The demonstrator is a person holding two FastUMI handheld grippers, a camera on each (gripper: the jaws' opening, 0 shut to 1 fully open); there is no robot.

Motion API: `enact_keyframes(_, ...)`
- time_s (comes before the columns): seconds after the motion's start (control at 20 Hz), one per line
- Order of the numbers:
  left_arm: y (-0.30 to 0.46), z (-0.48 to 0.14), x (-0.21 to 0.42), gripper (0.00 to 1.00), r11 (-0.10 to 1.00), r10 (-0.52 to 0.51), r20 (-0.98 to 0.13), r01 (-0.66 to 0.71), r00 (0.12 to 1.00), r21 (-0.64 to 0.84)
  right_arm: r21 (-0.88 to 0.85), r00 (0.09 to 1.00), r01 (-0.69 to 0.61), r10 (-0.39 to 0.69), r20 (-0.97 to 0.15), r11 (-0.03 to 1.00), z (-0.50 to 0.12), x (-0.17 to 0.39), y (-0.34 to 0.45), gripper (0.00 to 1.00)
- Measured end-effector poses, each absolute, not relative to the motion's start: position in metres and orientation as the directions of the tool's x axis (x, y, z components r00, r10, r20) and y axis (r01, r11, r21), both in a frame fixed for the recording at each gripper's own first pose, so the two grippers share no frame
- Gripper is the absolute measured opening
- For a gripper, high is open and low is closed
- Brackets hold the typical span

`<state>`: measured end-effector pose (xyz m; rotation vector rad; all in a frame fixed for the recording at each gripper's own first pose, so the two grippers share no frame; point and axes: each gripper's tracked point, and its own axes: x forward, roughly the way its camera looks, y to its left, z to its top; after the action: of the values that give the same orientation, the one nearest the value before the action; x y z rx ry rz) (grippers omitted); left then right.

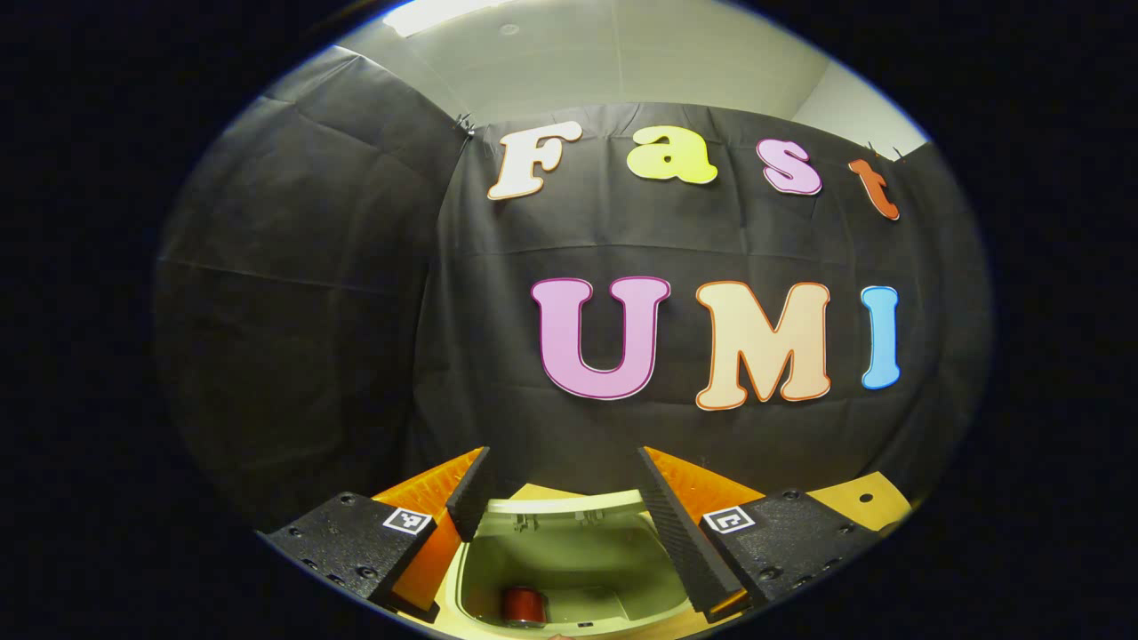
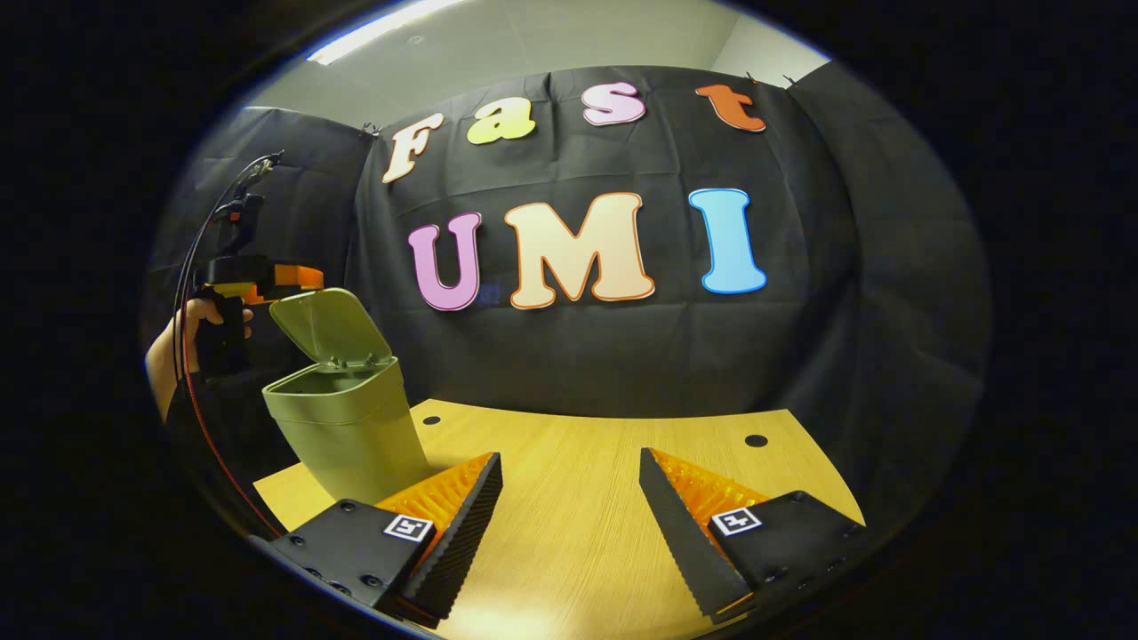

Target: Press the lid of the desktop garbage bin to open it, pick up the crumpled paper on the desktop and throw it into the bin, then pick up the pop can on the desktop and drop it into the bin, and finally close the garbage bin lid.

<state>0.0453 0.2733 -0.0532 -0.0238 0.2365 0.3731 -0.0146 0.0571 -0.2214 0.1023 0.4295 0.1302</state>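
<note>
Two grippers are in your hands, and both stand with fingers spread wide and nothing between them. In the left gripper view your left gripper (image 1: 564, 498) hangs directly above the open garbage bin (image 1: 569, 569), looking down into it; the pop can (image 1: 523, 604) lies on the bin's floor, near the bottom edge of the view. Whether the crumpled paper is in there too cannot be told. In the right gripper view your right gripper (image 2: 569, 480) hovers over bare table (image 2: 578, 533), well apart from the bin, which stands near the table's left edge with its lid (image 2: 324, 329) tilted up and back. Your hand (image 2: 200, 324) holds the left gripper just behind that raised lid. The table is pale wood with small dark holes (image 2: 756, 440). Black cloth walls the booth, and a ceiling light strip (image 2: 382, 31) glows above.
</note>
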Motion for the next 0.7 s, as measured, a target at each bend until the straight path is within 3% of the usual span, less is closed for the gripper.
enact_keyframes(0.35, 0.252, -0.082, 0.019, 0.95, 0.931, 0.359, -0.283, -0.364, 0.889, 0.037, 0.106, 0.911, -0.156, 0.184, -0.368, 0.982, -0.199, -0.009, 0.056, 0.97)
enact_keyframes(0.7, 0.234, -0.122, 0.003, 0.94, 0.939, 0.332, -0.346, -0.343, 0.878, 0.028, 0.089, 0.894, -0.175, 0.196, -0.402, 0.981, -0.208, -0.011, 0.054, 0.98)
